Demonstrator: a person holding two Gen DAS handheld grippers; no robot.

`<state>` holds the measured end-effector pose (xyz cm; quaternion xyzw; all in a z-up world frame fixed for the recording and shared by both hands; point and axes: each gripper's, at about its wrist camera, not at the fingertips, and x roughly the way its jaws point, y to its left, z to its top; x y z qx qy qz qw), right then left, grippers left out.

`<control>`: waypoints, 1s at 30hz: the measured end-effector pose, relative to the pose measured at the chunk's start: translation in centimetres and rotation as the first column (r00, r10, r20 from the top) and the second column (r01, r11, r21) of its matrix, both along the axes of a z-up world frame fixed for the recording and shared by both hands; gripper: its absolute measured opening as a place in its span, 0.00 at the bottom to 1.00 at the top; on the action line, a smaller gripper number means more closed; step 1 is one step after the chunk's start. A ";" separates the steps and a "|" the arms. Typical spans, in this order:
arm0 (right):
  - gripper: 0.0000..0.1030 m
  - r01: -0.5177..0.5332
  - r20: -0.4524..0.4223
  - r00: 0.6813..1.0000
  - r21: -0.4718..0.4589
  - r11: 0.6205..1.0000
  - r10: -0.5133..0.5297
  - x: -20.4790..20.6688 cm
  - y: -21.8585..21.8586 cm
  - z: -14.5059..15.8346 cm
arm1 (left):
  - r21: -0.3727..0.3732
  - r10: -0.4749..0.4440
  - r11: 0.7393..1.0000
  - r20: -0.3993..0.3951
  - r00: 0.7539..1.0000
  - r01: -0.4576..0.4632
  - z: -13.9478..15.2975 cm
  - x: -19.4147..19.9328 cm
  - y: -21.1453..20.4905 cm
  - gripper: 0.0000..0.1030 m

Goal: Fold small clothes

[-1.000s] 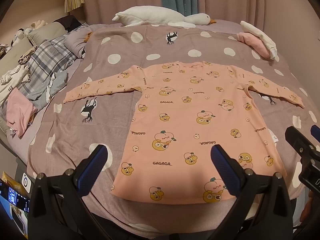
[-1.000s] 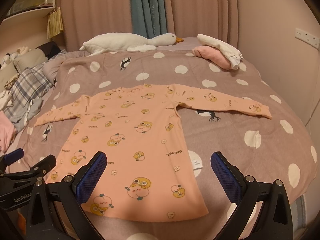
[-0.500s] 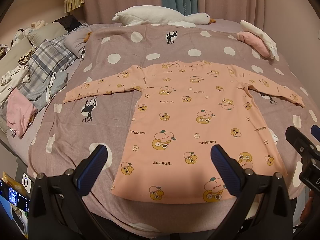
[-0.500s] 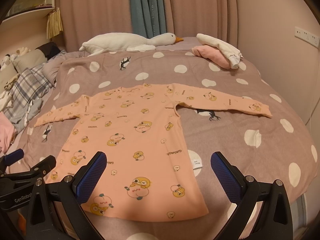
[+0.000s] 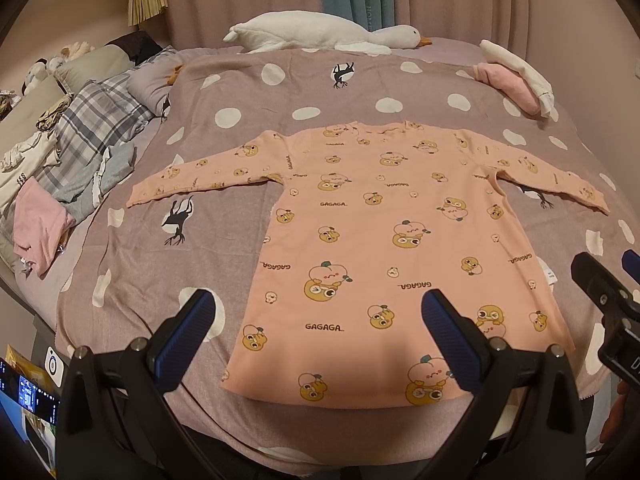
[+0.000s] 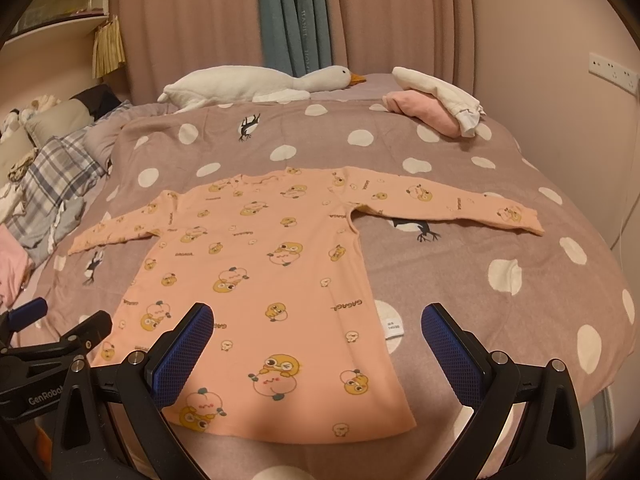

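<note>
A peach shirt (image 5: 384, 240) with duck prints and "GAGAGA" lettering lies flat in the middle of a bed, on a mauve blanket (image 5: 224, 224) dotted with white spots. Both sleeves stretch straight out to the sides, the neckline points toward the far end, and the hem lies nearest the grippers. A small white tag (image 6: 394, 326) sticks out from the shirt's right side seam onto the blanket.

The left gripper (image 5: 318, 334) hangs above the near hem — its blue-padded fingers (image 5: 188, 340) are spread wide with nothing between them. The right gripper (image 6: 320, 352) hangs over the hem's right part in the same way, jaws released and empty, well clear of the cloth. Each gripper shows at the edge of the other's view, so they sit side by side.

At the far end a white plush goose (image 6: 256, 84) lies across the bed in front of pink and teal curtains (image 6: 296, 16). At the far right corner sits a stack of folded clothes (image 6: 436, 108), pink beneath white. Along the left edge lies a loose heap of clothes (image 5: 76, 152) — plaid, grey, cream and pink pieces.
</note>
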<state>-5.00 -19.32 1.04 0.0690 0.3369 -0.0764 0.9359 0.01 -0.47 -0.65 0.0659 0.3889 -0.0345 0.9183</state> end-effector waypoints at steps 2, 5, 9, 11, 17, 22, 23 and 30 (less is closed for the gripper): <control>1.00 0.000 -0.001 1.000 0.001 1.000 0.000 0.0 0.0 0.0 | 0.000 -0.001 1.000 0.000 1.000 0.001 0.0 0.0 0.0 1.00; 1.00 0.001 0.000 1.000 0.001 1.000 -0.001 0.0 0.0 0.0 | 0.000 -0.001 1.000 0.000 1.000 0.001 0.0 0.0 0.0 1.00; 1.00 0.002 0.000 1.000 0.001 1.000 -0.002 0.0 0.0 0.0 | 0.000 0.000 1.000 0.000 1.000 0.000 0.0 0.0 0.0 1.00; 1.00 0.001 -0.001 1.000 0.002 1.000 -0.001 0.0 0.0 0.0 | 0.000 0.001 1.000 0.000 1.000 -0.001 0.0 0.0 0.0 1.00; 1.00 0.001 -0.001 1.000 0.002 1.000 -0.001 -0.1 0.0 -0.1 | 0.001 0.000 1.000 0.001 1.000 0.000 0.0 0.0 0.0 1.00; 1.00 0.002 -0.001 1.000 0.003 1.000 -0.002 -0.1 -0.1 -0.1 | 0.000 0.000 1.000 0.000 1.000 0.000 0.0 0.0 0.0 1.00; 1.00 0.002 -0.001 1.000 0.003 1.000 -0.002 -0.1 -0.1 -0.2 | 0.000 0.000 1.000 0.001 1.000 0.000 0.0 0.0 -0.1 1.00; 1.00 0.004 -0.003 1.000 0.004 1.000 -0.004 -0.2 -0.1 -0.2 | -0.003 0.002 1.000 0.000 1.000 -0.002 0.0 0.0 0.0 1.00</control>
